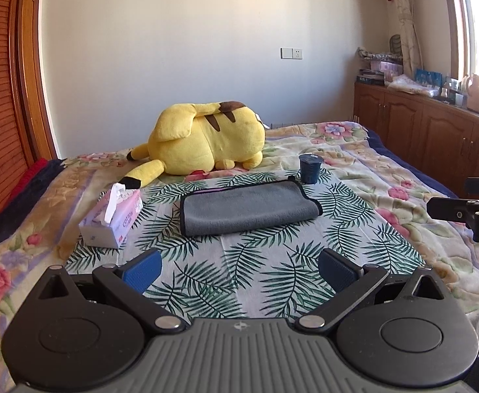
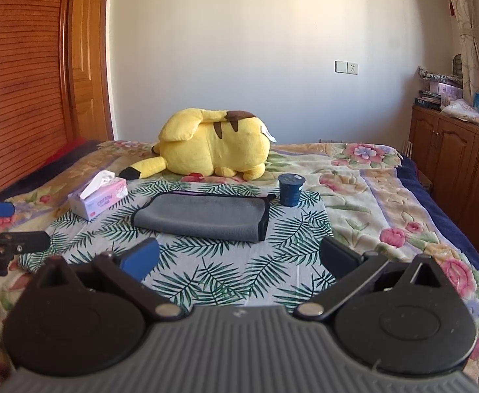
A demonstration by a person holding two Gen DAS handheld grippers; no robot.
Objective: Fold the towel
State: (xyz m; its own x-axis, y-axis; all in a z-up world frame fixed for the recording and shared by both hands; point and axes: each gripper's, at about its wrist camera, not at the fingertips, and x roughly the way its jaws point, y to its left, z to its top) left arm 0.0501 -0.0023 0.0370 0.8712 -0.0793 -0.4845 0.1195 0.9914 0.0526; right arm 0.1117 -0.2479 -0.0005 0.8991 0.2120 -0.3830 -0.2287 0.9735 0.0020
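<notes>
Towel: the grey towel (image 1: 247, 209) (image 2: 203, 216) lies folded in a flat oblong with dark edging, on the palm-leaf cloth (image 1: 239, 275) (image 2: 213, 271) spread over the bed.
Towel to left gripper: straight ahead of the left gripper (image 1: 239, 270), well beyond its fingertips, with bare leaf cloth between; not touching.
Towel to right gripper: ahead of the right gripper (image 2: 239, 258) and slightly to its left, also apart from its tips.
Left gripper: fingers spread wide, blue pads (image 1: 142, 270) facing inward, nothing between them.
Right gripper: fingers spread wide, holding nothing; in the left wrist view its tips reach in from the right edge, beside the towel's right end but well apart from it.
Tissue box: a pink tissue box (image 1: 111, 217) (image 2: 98, 201) stands left of the towel, near it.
Cup: a dark blue cup (image 1: 310, 167) (image 2: 291, 189) stands just past the towel's far right corner.
Plush: a yellow plush toy (image 1: 206, 137) (image 2: 213, 144) lies beyond the towel, farther from both grippers.
</notes>
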